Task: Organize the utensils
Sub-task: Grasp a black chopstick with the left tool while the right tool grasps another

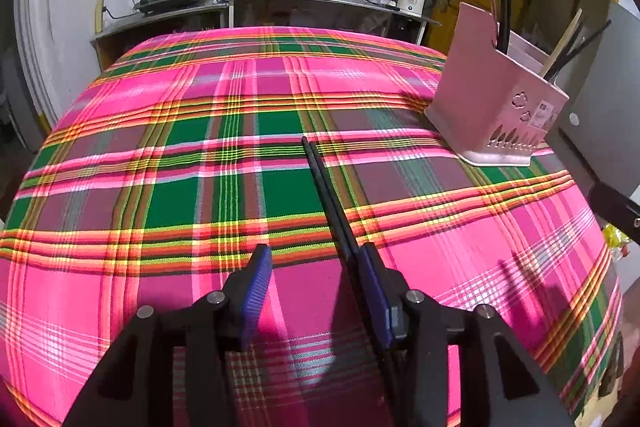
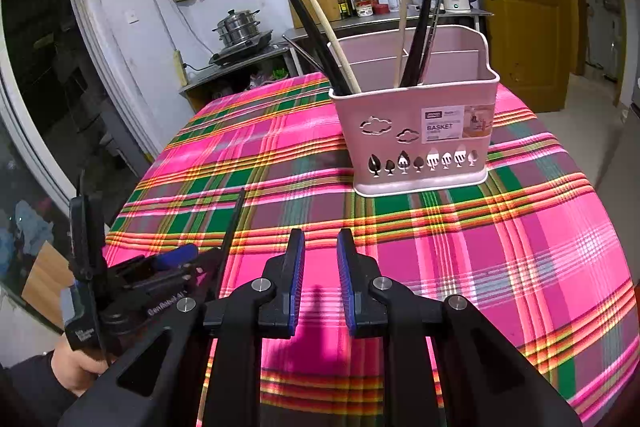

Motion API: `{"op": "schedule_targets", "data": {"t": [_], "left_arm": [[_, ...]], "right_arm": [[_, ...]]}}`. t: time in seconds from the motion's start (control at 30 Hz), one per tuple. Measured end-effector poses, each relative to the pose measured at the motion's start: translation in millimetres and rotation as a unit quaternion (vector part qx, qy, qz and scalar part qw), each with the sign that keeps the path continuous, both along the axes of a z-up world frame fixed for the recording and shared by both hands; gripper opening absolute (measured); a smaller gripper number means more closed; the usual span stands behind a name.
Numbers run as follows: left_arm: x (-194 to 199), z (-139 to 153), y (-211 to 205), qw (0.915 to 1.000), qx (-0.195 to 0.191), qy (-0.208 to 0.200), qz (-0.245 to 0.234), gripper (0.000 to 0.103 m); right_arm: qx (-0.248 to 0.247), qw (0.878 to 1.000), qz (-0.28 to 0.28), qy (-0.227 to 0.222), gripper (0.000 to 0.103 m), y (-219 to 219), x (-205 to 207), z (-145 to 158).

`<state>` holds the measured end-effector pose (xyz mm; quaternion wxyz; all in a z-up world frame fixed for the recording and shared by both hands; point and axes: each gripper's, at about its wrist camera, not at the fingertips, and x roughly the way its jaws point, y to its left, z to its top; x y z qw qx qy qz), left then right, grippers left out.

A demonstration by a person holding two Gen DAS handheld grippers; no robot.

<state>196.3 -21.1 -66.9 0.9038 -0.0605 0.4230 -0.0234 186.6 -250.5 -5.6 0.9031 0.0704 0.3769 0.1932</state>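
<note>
Chopsticks lie left of the basket.
Your left gripper is spread, chopsticks against one pad; your right gripper, before the basket, is slightly parted, empty.

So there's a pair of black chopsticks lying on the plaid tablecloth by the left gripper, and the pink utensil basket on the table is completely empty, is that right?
Not quite. The pink utensil basket is not empty: the right wrist view shows black and pale wooden chopsticks standing in it. The rest holds: a pair of black chopsticks lies on the plaid tablecloth by the left gripper.
</note>
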Motion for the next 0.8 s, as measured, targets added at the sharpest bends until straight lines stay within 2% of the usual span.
{"op": "schedule_targets", "data": {"t": [0.23,0.4,0.43,0.5,0.57,0.63,0.8], "left_arm": [[0,-1,5,0.9998,0.007,0.004,0.018,0.047],[4,-2,-8,0.9984,0.054,0.011,0.013,0.047],[5,-3,-6,0.9985,0.052,0.011,0.012,0.047],[5,-2,0,0.9988,0.047,0.012,0.011,0.039],[1,-1,8,0.9989,0.044,0.014,0.013,0.024],[-3,-1,24,0.9995,0.021,0.017,0.019,0.016],[-16,1,59,0.9988,-0.014,0.022,0.04,0.015]], "right_arm": [[-0.003,1.0,0.001,-0.003,0.017,0,-2,3],[-0.001,1.0,-0.001,-0.006,0.017,-2,-3,4],[-0.001,1.0,-0.002,-0.005,0.017,-2,-3,3],[0.001,1.0,-0.002,-0.004,0.017,-2,-4,3],[0.0,1.0,0.0,-0.004,0.017,-1,-4,4],[0.0,1.0,0.004,-0.003,0.017,2,-4,3],[-0.001,1.0,0.026,0.005,0.017,23,-3,-4]]}}
